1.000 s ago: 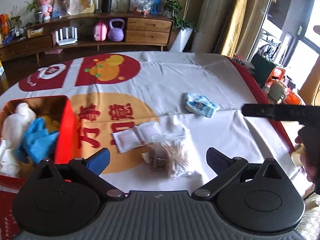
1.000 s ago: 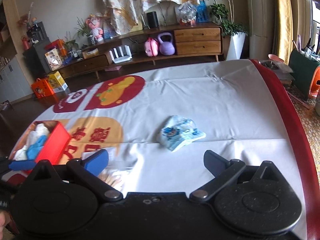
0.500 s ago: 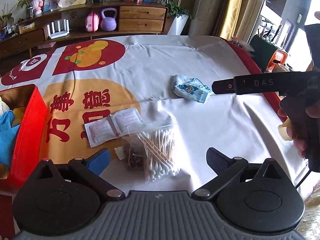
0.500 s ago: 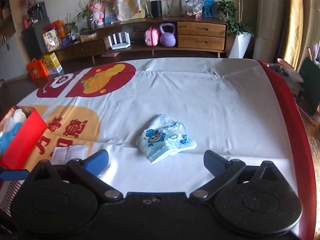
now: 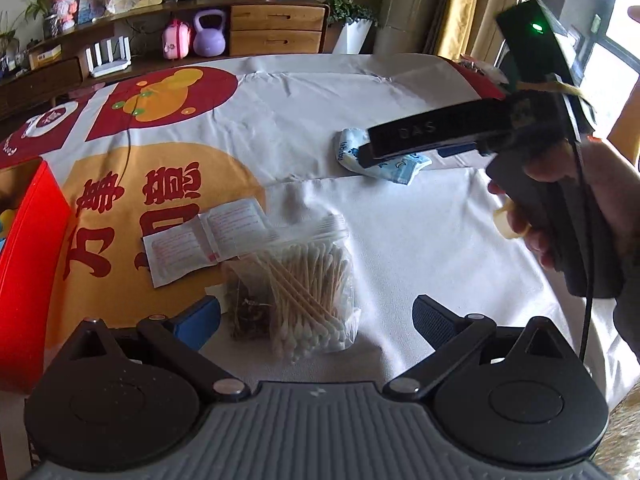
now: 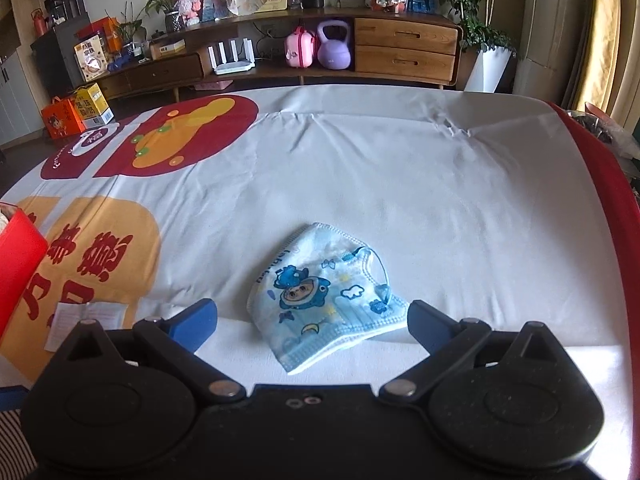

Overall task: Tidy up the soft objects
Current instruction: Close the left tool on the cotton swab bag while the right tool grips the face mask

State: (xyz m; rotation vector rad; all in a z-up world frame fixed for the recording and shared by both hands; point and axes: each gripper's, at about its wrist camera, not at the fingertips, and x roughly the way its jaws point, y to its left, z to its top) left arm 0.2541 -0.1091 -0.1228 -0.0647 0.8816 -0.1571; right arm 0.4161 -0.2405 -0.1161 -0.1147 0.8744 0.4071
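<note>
A clear bag of cotton swabs [image 5: 308, 292] lies on the cloth between the open fingers of my left gripper [image 5: 316, 320]. A small brown packet [image 5: 246, 304] lies against its left side, and a white leaflet [image 5: 204, 240] lies just beyond. A blue cartoon face mask [image 6: 324, 296] lies flat on the white cloth, between the open fingers of my right gripper [image 6: 312, 320]. In the left wrist view the mask [image 5: 400, 166] is partly hidden by the right gripper's body [image 5: 440, 130]. Both grippers are empty.
A red box [image 5: 28, 264] holding soft items stands at the left edge, also in the right wrist view [image 6: 16, 256]. The table's red border [image 6: 600, 184] runs down the right. A wooden sideboard [image 6: 400, 48] stands beyond the table.
Both grippers have moved forward and lower. The swab bag now sits between the left fingers, and the mask sits between the right fingers. The red box has slid out to the left of both views.
</note>
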